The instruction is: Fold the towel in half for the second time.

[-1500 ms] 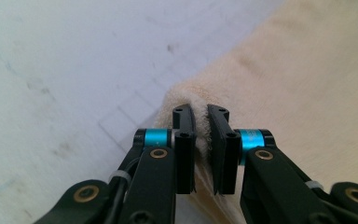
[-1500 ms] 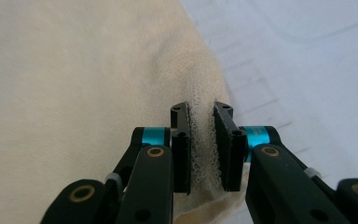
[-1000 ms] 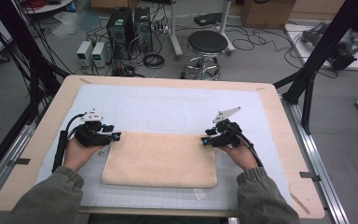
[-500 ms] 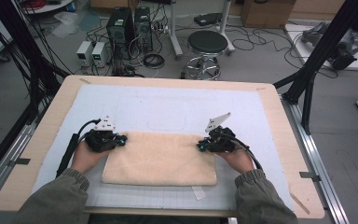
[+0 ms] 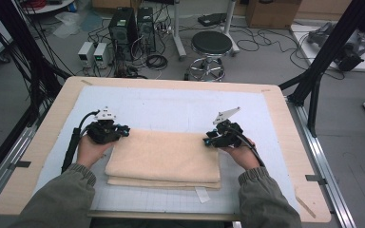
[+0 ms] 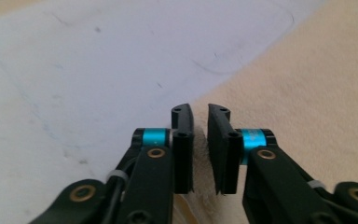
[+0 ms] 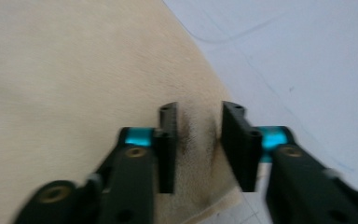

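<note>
A folded beige towel [image 5: 164, 159] lies in the middle of the white mat [image 5: 171, 107], with its layers showing along the near edge. My left gripper [image 5: 125, 132] rests at the towel's far left corner. Its jaws [image 6: 200, 109] have just been opening; a narrow gap stands between them over the towel's edge [image 6: 307, 93], and nothing is pinched. My right gripper [image 5: 207, 141] is at the far right corner. Its jaws [image 7: 198, 108] have also just been opening and stand apart above the towel's surface [image 7: 74, 70], which shows between them without being pressed.
The wooden table rim [image 5: 285, 123] frames the mat. A small white tag [image 5: 201, 194] sticks out at the towel's near edge. Beyond the table stand a black stool [image 5: 211, 45], computer boxes [image 5: 130, 23] and cables on the floor. A black frame post [image 5: 323, 61] rises at the right.
Both grippers moved inward onto the towel's far corners, then eased back a little. The towel lies in the same place.
</note>
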Action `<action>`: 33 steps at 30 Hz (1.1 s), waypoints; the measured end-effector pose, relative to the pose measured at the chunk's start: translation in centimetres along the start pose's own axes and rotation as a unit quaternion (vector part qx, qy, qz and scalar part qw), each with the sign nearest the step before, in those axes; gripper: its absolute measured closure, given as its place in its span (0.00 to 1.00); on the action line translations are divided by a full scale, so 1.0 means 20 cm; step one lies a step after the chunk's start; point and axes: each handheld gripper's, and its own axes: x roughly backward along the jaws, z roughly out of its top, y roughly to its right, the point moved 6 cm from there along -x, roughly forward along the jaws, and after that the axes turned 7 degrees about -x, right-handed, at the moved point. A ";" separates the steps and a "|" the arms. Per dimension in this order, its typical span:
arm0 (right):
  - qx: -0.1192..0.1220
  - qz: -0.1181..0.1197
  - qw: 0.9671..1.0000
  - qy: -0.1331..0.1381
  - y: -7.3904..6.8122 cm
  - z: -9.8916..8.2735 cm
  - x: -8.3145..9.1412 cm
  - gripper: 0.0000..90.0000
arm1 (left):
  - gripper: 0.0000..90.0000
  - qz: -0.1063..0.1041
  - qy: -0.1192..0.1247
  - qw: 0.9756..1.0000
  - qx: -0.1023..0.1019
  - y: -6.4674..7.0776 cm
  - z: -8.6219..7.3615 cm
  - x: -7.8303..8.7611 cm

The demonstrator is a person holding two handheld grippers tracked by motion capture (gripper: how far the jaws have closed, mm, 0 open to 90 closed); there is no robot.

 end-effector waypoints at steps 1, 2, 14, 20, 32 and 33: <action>-0.008 0.003 1.000 0.006 0.00 -0.01 0.00 0.66 | 0.82 -0.005 -0.003 1.000 0.002 0.01 -0.01 0.00; -0.006 0.008 1.000 0.017 0.00 -0.01 0.01 0.64 | 0.77 -0.005 0.000 1.000 0.003 0.01 -0.01 0.01; 0.072 0.088 0.993 -0.016 -0.38 -0.05 0.14 0.65 | 0.59 -0.042 0.015 0.997 -0.070 0.33 -0.11 0.23; 0.087 0.040 0.995 -0.003 -0.38 -0.09 0.27 0.64 | 0.57 -0.049 0.020 0.994 -0.093 0.41 -0.20 0.29; 0.058 0.016 0.996 0.059 -0.35 -0.15 0.34 0.57 | 0.49 -0.029 0.031 0.997 -0.070 0.39 -0.22 0.31; 0.058 0.015 0.997 0.053 -0.36 -0.17 0.33 0.57 | 0.49 -0.029 0.031 0.997 -0.071 0.39 -0.22 0.31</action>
